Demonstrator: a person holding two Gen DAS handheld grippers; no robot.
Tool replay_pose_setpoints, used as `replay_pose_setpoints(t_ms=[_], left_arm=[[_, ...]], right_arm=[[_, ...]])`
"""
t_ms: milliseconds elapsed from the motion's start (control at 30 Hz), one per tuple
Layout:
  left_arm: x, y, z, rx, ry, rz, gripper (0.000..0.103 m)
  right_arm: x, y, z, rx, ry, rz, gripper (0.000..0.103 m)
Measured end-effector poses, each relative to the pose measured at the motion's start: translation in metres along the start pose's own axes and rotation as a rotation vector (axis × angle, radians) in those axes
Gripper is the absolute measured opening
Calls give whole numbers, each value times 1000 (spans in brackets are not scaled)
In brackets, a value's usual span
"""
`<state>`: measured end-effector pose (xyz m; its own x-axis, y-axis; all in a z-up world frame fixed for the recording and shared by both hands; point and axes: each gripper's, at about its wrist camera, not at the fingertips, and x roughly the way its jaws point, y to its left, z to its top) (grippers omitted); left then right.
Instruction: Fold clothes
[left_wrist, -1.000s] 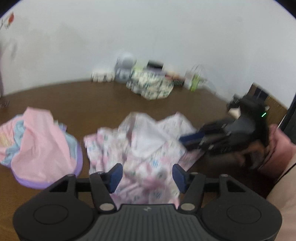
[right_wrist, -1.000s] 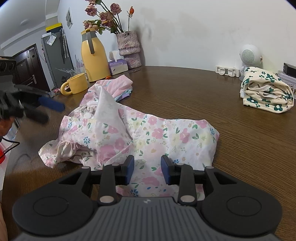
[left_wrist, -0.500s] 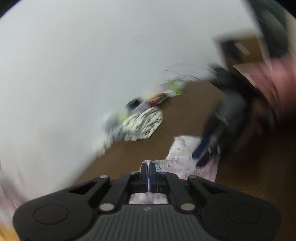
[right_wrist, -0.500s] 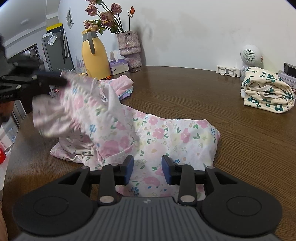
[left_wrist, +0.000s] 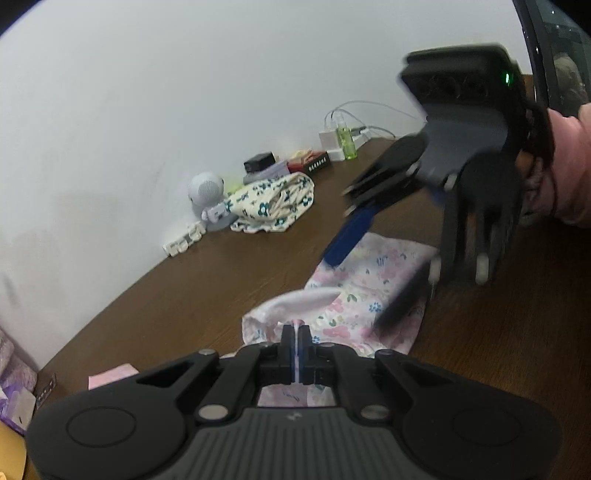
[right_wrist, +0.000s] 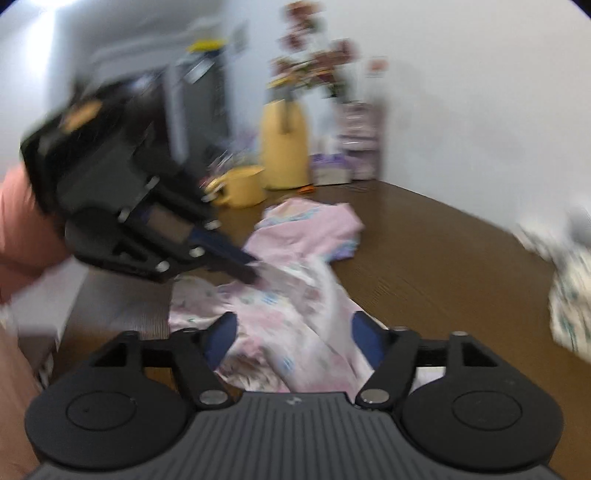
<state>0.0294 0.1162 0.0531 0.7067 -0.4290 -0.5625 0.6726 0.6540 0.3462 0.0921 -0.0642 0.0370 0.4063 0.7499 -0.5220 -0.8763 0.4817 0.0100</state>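
On the dark brown wooden tabletop lies the task's item, a crumpled pink-and-white floral cotton garment, partly spread, one edge lifted clear of the wood. Left tongs: jaws pressed nearly together, pinching a thin fold of that garment's pale edge between the blue pads. Right tongs: jaws spread wide, empty, hovering low over the cloth with fabric lying between the fingers; whether the pads touch it cannot be told through the blur. Step in hand, by judgement: carrying a gripped edge across the body of the garment to make a fold. To do it well, the pinch should hold the hem firmly and travel low and level, while the wide right tongs take or steady the opposite edge so the cloth does not drag or bunch. Other items: folded cream cloth with dark green flowers near the wall; pink folded garment beyond; yellow mug; yellow jug.
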Motion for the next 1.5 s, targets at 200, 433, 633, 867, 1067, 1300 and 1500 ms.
replay_pose_setpoints(t_ms=[200,433,633,867,1067,1300,1500], left_arm=[[-7,3,2,-11,-59,-36,1],[-18,1,-6,-26,-111,-70,1],[-26,16,-23,-232,-114,-43,12],[-17,31,-12,-523,-158,-84,12],[30,16,-10,-583,40,-2,7],[41,12,-49,-641,102,45,7],[26,6,-49,-605,41,93,11]], right_arm=[[48,19,15,-106,144,-19,73],[42,31,13,-70,97,-171,11],[40,53,2,-154,55,-291,9],[69,73,-9,-229,115,-315,10],[68,70,-10,-187,99,-276,33],[5,39,-16,-49,32,-111,63],[-36,-10,-32,123,-19,-127,62]])
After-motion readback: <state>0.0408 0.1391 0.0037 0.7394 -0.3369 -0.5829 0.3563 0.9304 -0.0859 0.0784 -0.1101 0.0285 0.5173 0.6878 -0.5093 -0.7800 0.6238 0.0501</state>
